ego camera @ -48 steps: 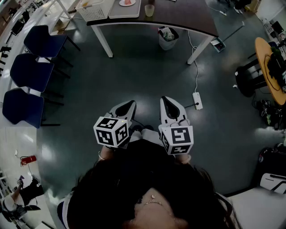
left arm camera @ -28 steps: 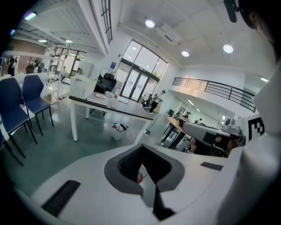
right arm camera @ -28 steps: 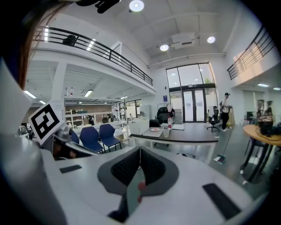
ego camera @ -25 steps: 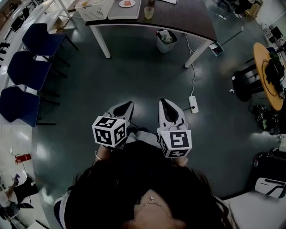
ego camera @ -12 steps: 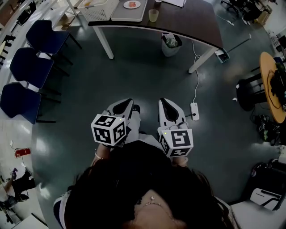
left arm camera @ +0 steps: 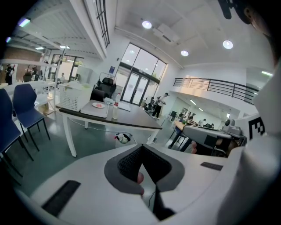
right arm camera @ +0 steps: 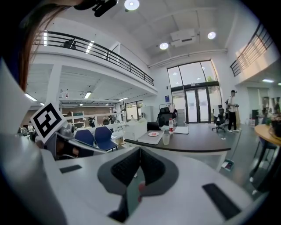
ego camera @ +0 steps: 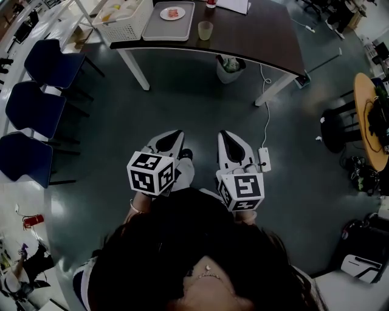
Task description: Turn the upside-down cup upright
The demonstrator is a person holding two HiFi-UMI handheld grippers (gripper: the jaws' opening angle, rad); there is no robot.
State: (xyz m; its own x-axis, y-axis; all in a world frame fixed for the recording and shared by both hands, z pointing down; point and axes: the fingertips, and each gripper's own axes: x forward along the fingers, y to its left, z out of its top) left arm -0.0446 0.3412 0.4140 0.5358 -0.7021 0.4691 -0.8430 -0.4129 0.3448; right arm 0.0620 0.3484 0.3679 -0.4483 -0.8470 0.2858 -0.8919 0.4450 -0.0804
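Far up the head view, on the near edge of a dark table (ego camera: 261,33) and well apart from both grippers, stands the cup (ego camera: 205,30). It sits just right of a grey tray (ego camera: 159,30) that bears a small plate (ego camera: 172,13). The cup is too small there to tell whether its mouth faces up or down. The right gripper view shows the cup (right arm camera: 166,138) little better, as a pale, translucent, slightly tapered tumbler in front of a bottle (right arm camera: 171,125) with a red cap. From the left gripper view, cup and bottle overlap and cannot be told apart. The table's far side is cut off by the top of the head view, as is part of a white basket (ego camera: 124,17) at its left end. The person's hands are largely hidden under the marker cubes (ego camera: 151,173), and dark hair fills the bottom of that view. The left gripper (ego camera: 171,137) and right gripper (ego camera: 228,140) are held side by side close to the body above the dark floor (ego camera: 182,97). Each has its jaws clenched together, pads meeting, with nothing between them.
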